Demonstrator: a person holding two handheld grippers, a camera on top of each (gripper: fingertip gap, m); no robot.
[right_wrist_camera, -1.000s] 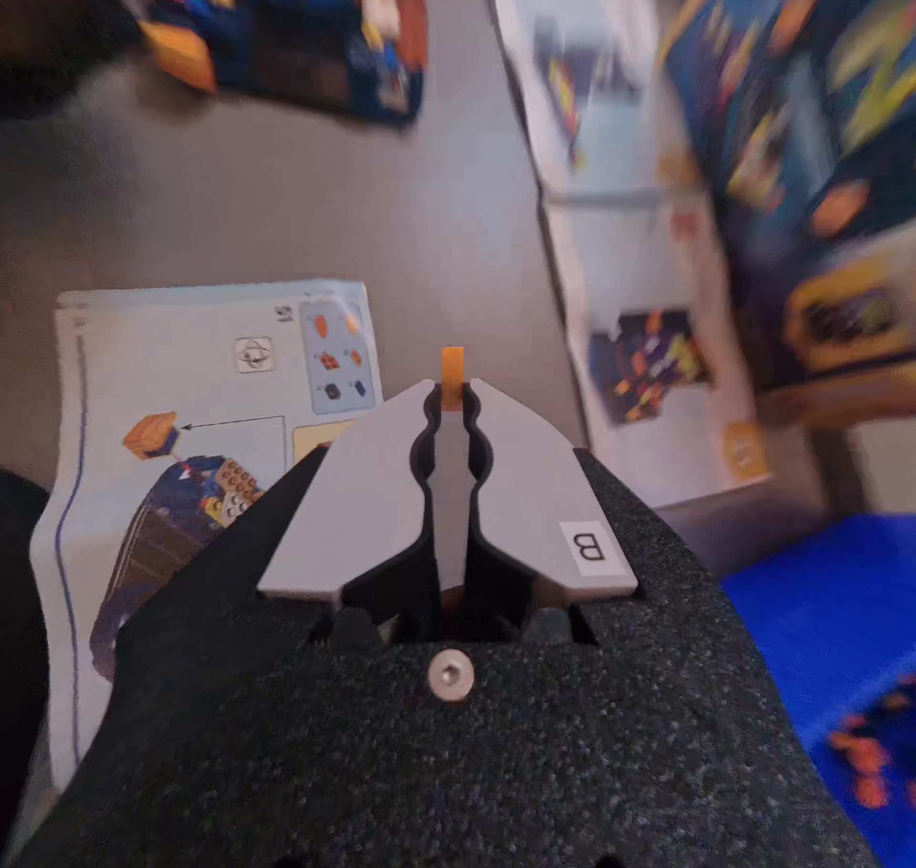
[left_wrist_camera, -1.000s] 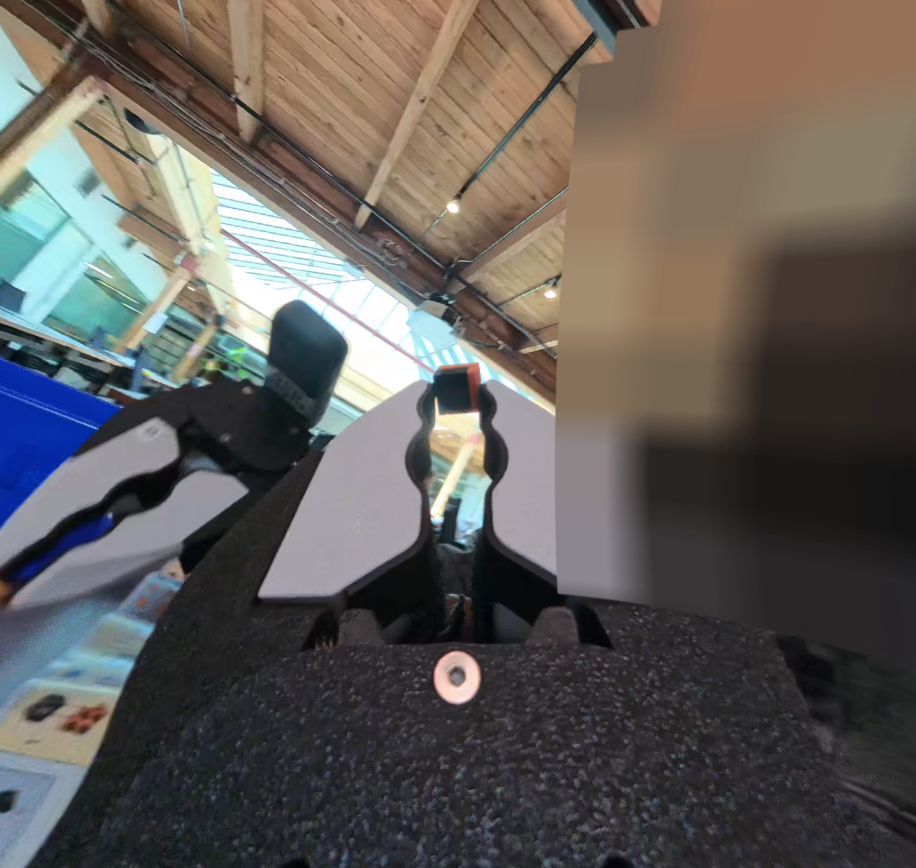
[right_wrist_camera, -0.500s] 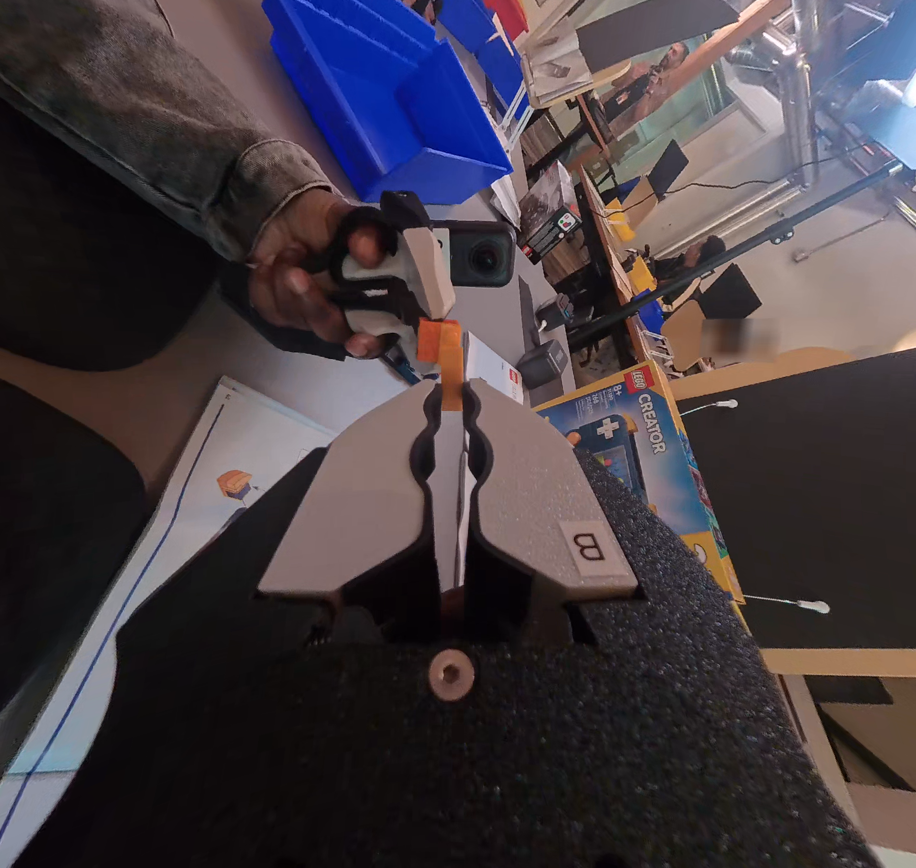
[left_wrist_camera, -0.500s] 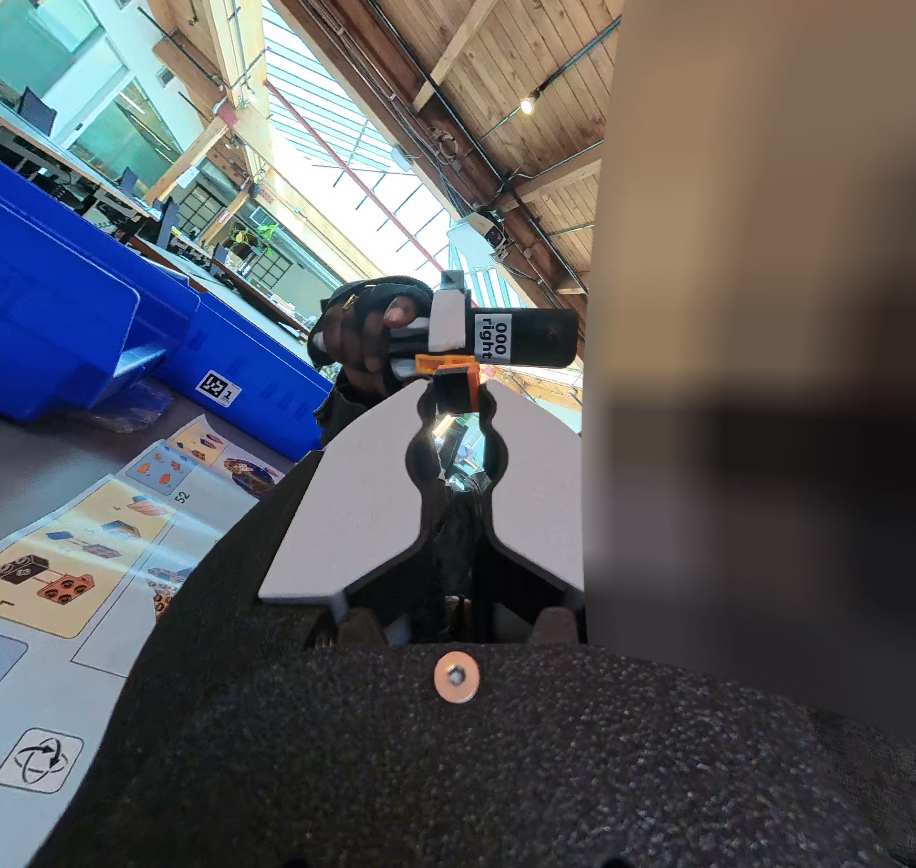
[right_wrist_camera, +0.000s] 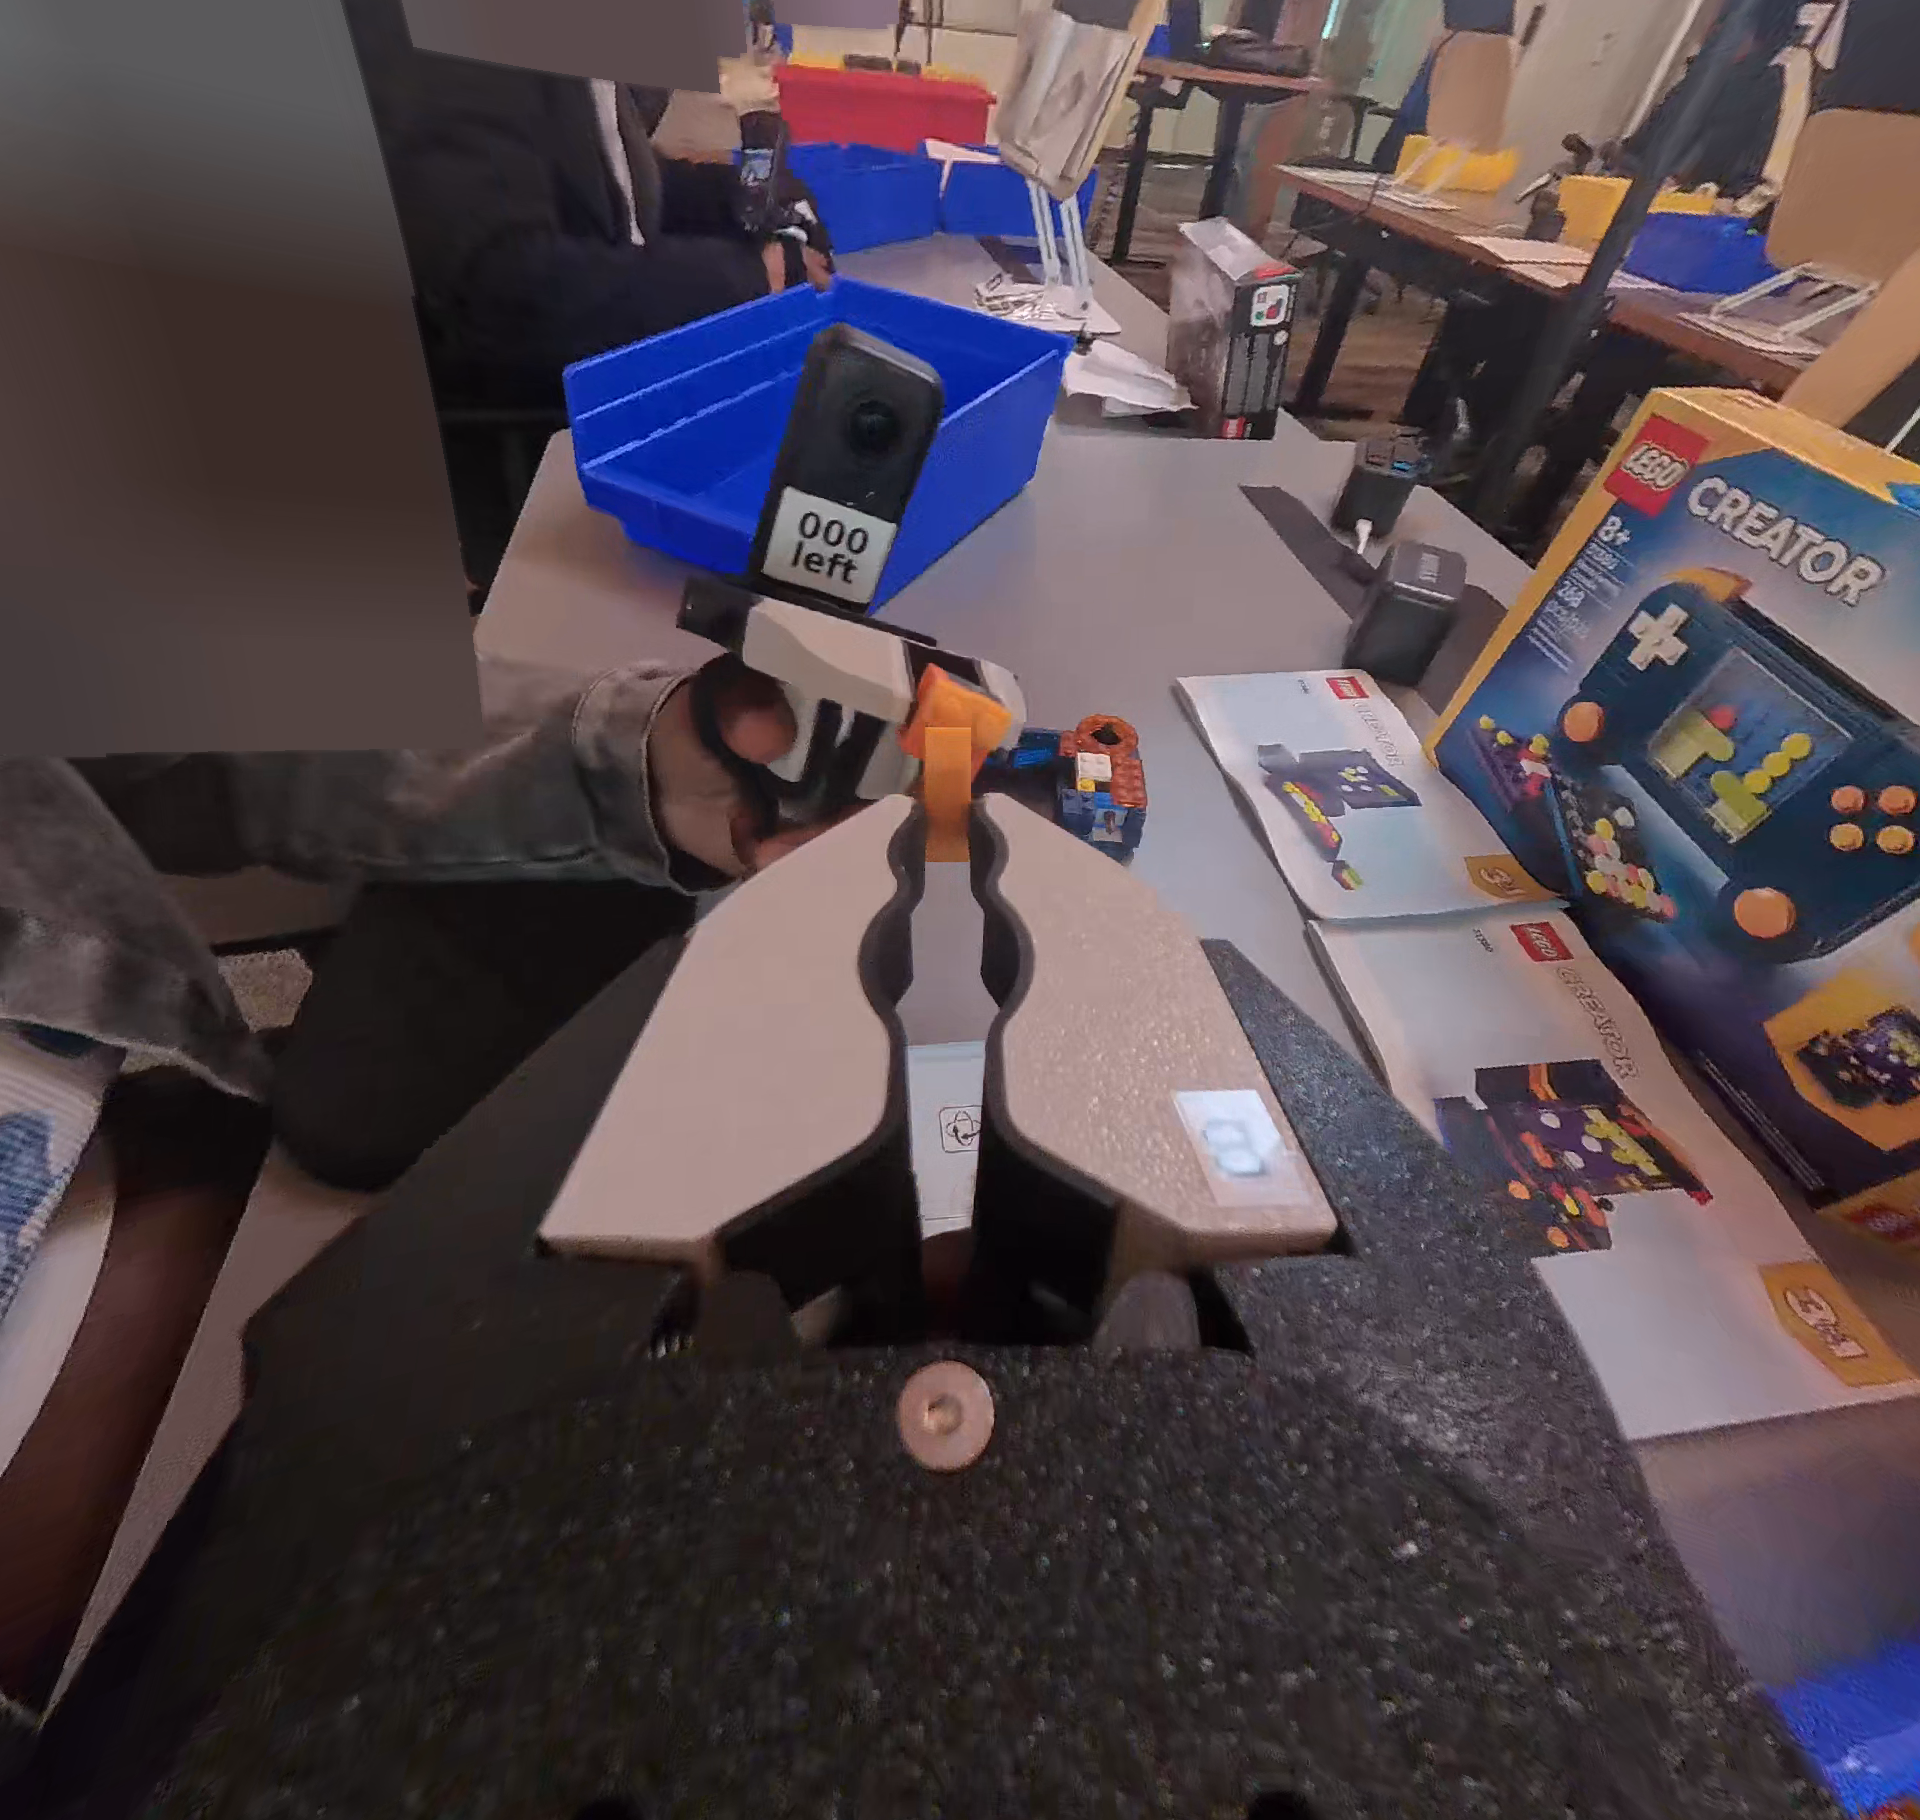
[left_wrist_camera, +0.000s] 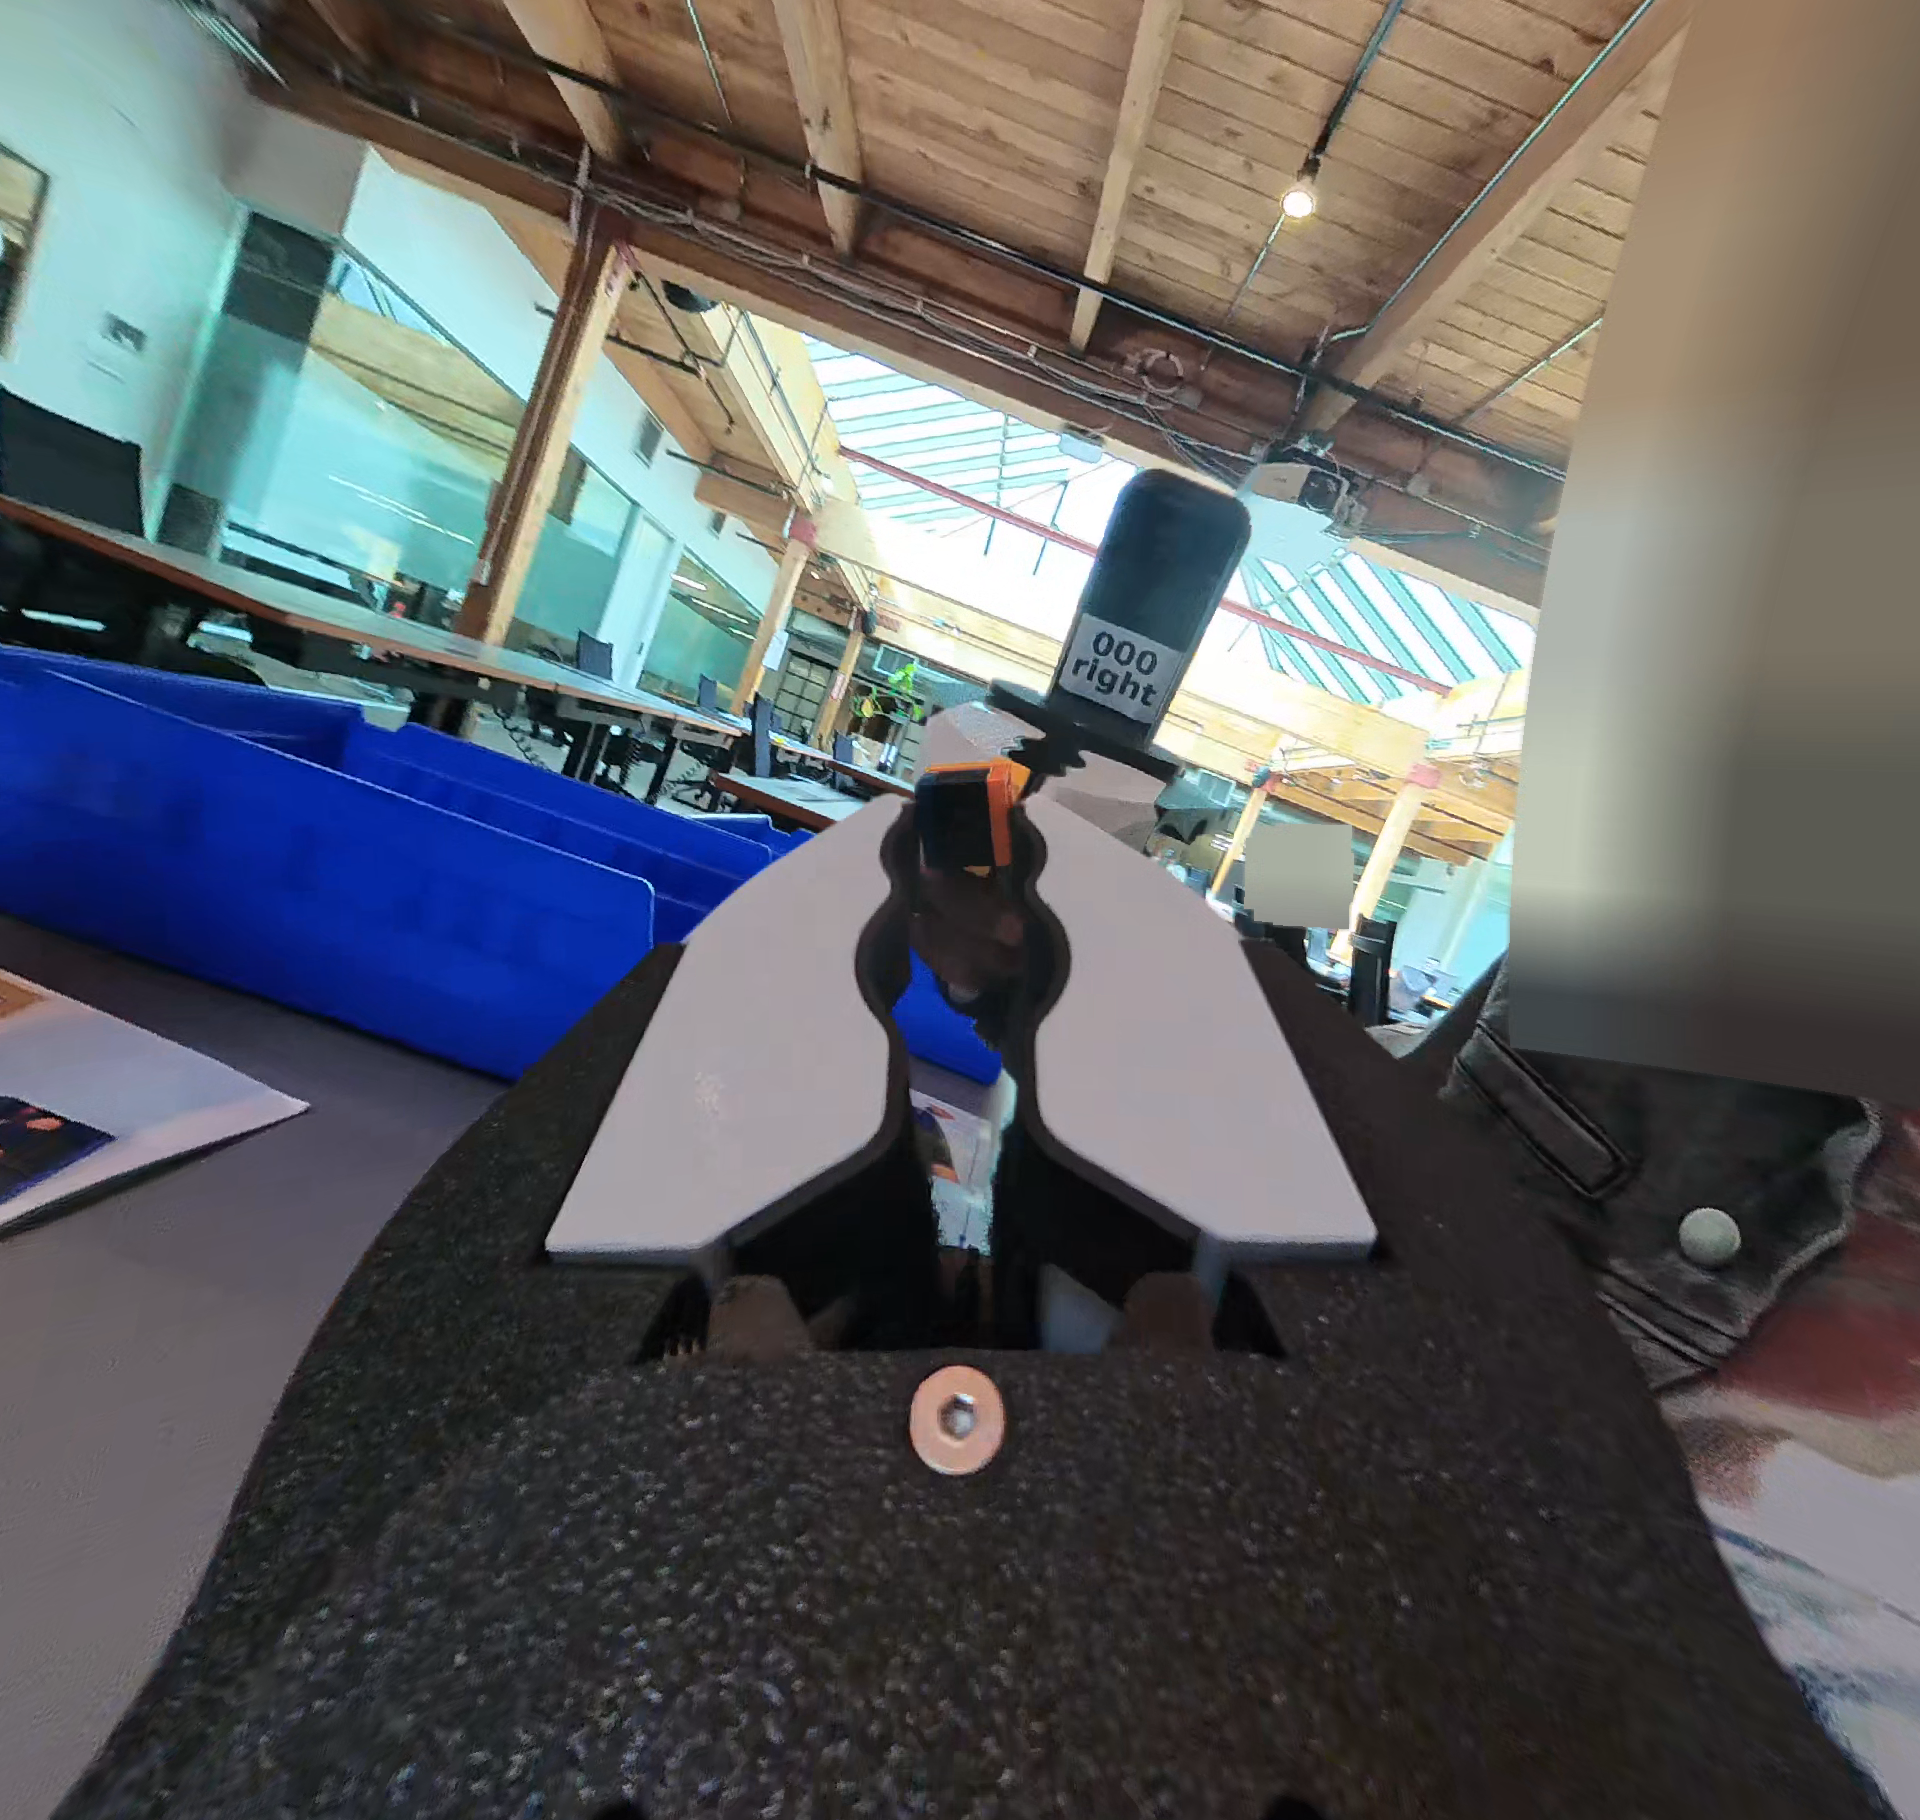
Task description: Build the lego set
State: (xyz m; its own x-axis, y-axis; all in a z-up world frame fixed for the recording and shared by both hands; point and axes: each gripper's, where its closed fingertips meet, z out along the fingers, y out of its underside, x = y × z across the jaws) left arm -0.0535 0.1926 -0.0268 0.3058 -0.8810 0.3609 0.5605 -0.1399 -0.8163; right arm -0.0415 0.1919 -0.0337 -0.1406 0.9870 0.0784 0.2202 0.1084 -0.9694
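Observation:
In the left wrist view my left gripper (left_wrist_camera: pixel 964 814) is shut on a small orange and dark brick (left_wrist_camera: pixel 971 814) held at its fingertips, raised above the table. My right gripper (right_wrist_camera: pixel 948 820) is shut on a thin orange plate (right_wrist_camera: pixel 948 783) that stands up out of its tips. The two grippers meet tip to tip: the left gripper (right_wrist_camera: pixel 935 721) shows just beyond the orange plate with its orange brick (right_wrist_camera: pixel 961 705), and the right gripper (left_wrist_camera: pixel 1075 768) shows just beyond the left one's brick. Whether the two pieces touch I cannot tell.
A small blue and orange brick model (right_wrist_camera: pixel 1101 783) stands on the grey table (right_wrist_camera: pixel 1143 575). Booklets (right_wrist_camera: pixel 1340 794) and a toy set box (right_wrist_camera: pixel 1745 731) lie to the right. A blue bin (right_wrist_camera: pixel 810 420) stands behind and shows in the left wrist view (left_wrist_camera: pixel 312 866). The tips of both grippers are at nearly the same place.
Both grippers swung round and came together tip to tip, each keeping its piece. The left view turned from the ceiling to level; the right view lifted from the booklet on the table.

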